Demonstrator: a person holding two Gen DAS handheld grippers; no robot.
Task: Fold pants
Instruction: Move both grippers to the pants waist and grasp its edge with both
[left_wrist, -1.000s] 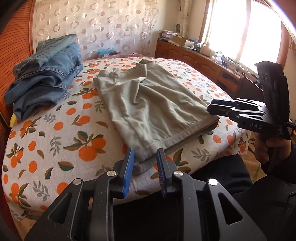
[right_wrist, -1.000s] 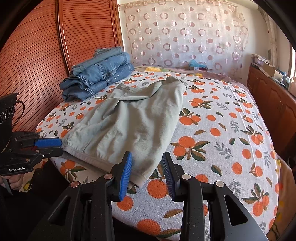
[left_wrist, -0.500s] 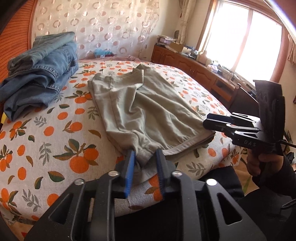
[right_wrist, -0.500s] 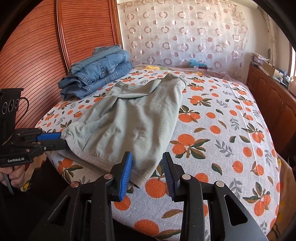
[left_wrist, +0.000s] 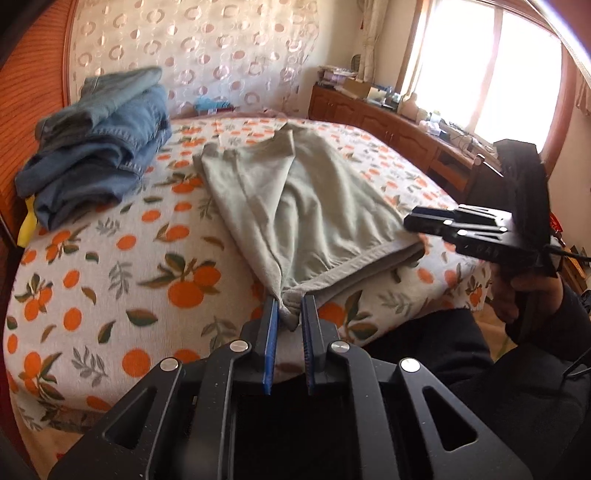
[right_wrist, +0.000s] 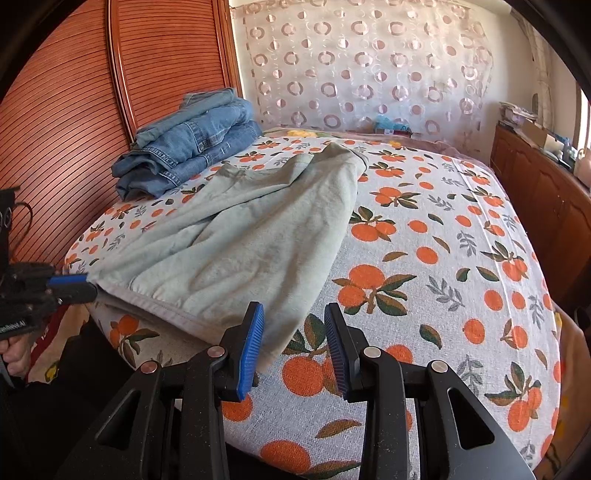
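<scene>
While the green pants lie flat on the bed with the orange fruit cover, my left claw pinches one near corner of their hem tight between its blue pads. My right claw is wide apart and holds nothing; it hangs just over the other near corner of the pants. A pile of blue jeans sits far back by the wooden headboard
</scene>
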